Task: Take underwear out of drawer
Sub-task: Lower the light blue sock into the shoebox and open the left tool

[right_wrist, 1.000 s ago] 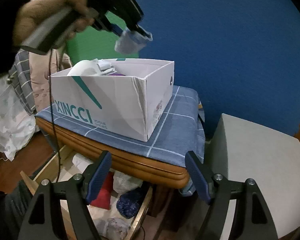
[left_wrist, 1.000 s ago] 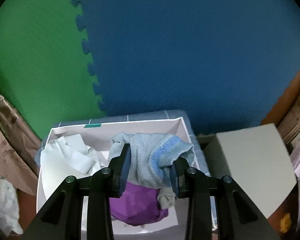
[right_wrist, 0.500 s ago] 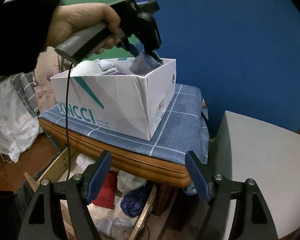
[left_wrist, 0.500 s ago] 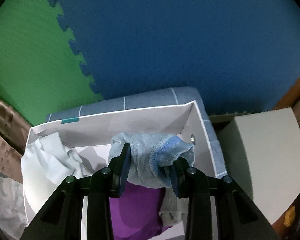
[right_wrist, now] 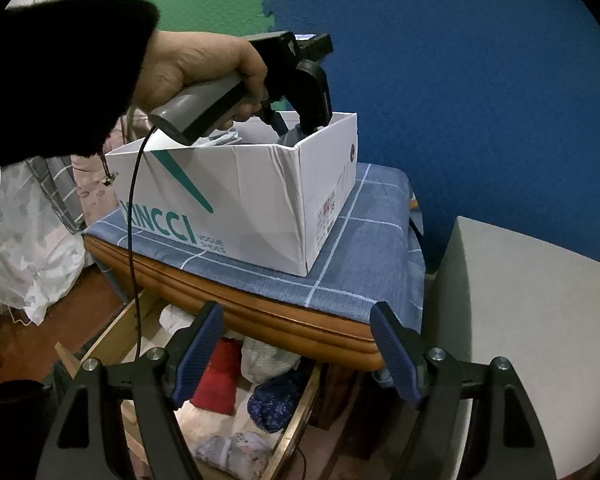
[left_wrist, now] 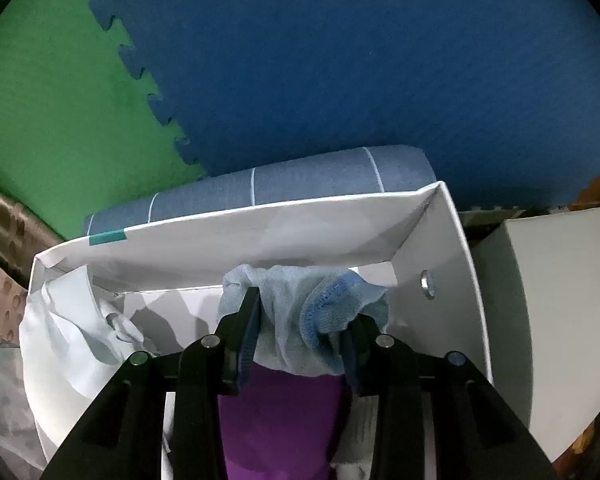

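Lowering the pale blue underwear [left_wrist: 300, 316] into the white shoebox [left_wrist: 236, 236] is the step right now, as far as I can judge. The left tongs [left_wrist: 300, 328] are clamped on the bunched fabric, pads pressing both sides, and the bundle sits just inside the box near its right wall, above a purple garment [left_wrist: 280, 420]. To do it well I'd get the bundle properly below the rim before letting go, and drop it in the free corner so it doesn't hang over the edge. Letting the pads spread fully matters too, since knit fabric likes to snag on them.

Pose-wise, the left hand [right_wrist: 196, 76] grips the grey handle with the tool tilted steeply down into the box, black sleeve [right_wrist: 60, 72] behind it, cable dangling in front. The right tongs [right_wrist: 300, 352] hang wide apart with nothing in them, pointing down over the open drawer [right_wrist: 292, 412] under the table [right_wrist: 260, 312], where more clothes are waiting.
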